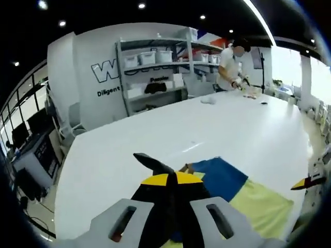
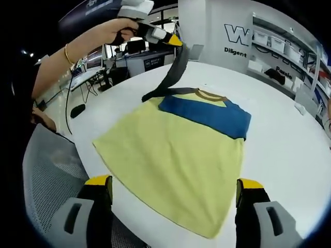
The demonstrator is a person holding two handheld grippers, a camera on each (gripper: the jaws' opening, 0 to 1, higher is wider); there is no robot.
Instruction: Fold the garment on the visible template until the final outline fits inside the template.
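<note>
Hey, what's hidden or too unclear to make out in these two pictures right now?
- Left gripper view: the left tool covers much of the yellow T-shirt with a blue yoke; what its tips pinch is hidden.
- Right gripper view: the T-shirt's hem corner nears the table edge; no template outline is discernible.
- Right gripper view: the dark grey sleeve hangs from the left tool; its far side is hidden.

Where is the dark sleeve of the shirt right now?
In the right gripper view, the dark sleeve hangs pinched in the left gripper, lifted above the shirt's collar end over the white table.
</note>
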